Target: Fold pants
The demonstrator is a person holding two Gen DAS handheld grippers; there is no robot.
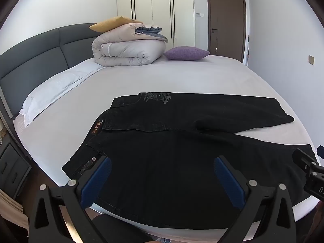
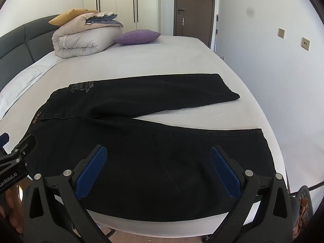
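Pants lie spread flat on the bed, black denim with the waistband off to the left of our left gripper and the two legs running out to the right, splayed apart in a narrow V so that a wedge of sheet shows between them. We hold both tools low over the near leg, which drapes along the bed's edge closest to us: the left gripper hovers near the waist and seat, and the right gripper hovers further along that same leg, toward the hem just ahead and to its right. Both are spread wide with nothing between the blue pads, and neither appears to touch the cloth. We judge this spacing is deliberate, one tool at each end of the near leg, so that we can pinch its edge at two points and carry it over onto the far leg, bringing the legs together lengthwise as the first fold; none of that is done yet. The garment sits well ahead of nothing that could snag it. Far beyond the grippers, by the headboard, a rolled duvet carries a yellow cushion and some folded grey-blue fabric on top, with a purple cushion just beside it and a white pillow off to the left. No containers appear in either view.
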